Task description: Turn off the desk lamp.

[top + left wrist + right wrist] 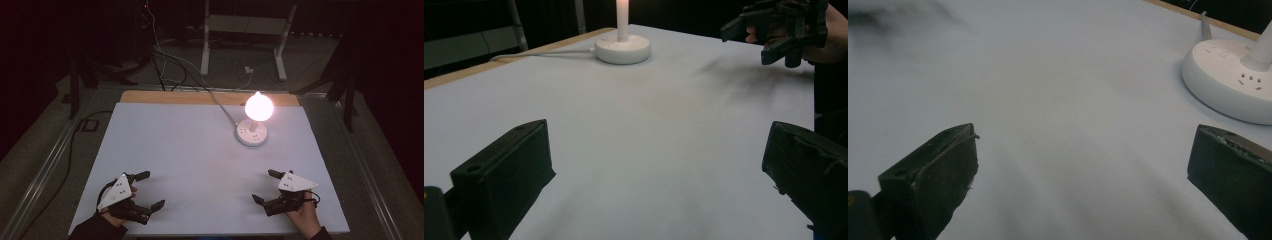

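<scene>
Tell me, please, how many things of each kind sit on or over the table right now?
Lit bulb: 1
Round white socket base: 1
White cable: 1
Hand-held tongs: 2, left and right, both open
Total: 5

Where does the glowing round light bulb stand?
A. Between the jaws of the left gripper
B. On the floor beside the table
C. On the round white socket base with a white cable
C: the glowing round light bulb rises from the round white socket base, apart from both grippers.
</scene>
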A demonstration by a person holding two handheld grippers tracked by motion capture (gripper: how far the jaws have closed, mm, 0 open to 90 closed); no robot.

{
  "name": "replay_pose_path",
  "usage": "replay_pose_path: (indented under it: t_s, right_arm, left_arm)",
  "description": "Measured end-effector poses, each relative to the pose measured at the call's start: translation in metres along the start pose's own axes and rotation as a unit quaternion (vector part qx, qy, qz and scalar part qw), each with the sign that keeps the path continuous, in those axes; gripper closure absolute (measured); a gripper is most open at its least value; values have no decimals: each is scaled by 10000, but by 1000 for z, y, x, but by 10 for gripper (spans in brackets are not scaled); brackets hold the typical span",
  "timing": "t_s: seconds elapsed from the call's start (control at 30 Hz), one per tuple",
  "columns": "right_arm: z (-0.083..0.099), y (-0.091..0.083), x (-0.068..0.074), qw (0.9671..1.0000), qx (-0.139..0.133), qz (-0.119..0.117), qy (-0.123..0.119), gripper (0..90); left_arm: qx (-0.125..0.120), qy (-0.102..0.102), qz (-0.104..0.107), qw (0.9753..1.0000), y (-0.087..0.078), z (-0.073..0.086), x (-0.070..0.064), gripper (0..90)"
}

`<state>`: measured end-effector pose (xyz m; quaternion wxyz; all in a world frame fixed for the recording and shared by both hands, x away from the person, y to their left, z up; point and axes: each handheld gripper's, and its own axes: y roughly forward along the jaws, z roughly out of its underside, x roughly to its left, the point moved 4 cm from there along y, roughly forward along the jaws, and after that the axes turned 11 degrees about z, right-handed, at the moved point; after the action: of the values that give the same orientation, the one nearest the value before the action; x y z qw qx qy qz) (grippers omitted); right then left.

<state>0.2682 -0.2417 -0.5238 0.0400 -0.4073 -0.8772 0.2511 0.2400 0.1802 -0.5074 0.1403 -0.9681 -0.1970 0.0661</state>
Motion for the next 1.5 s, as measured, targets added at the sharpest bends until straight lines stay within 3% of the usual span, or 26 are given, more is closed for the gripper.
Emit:
replay_pose_path:
  t_s: [0.53, 0.8, 1.1, 1.5]
  right_arm:
    - [-1, 1, 4, 9999, 41, -44, -104, 0]
    - [-3, 0, 8, 9998, 37, -206, -39, 0]
    - [-19, -4, 10, 9994, -149, -297, 58, 0]
    - [-35, -6, 1, 9986, -419, -266, 162, 0]
  left_arm:
    - [15, -15, -11, 10000, 0, 1, 0, 4]
    - [-7, -14, -8, 10000, 0, 0, 0, 4]
    - [31, -20, -40, 10000, -1, 1, 0, 4]
    - [39, -14, -51, 10000, -1, 1, 0, 4]
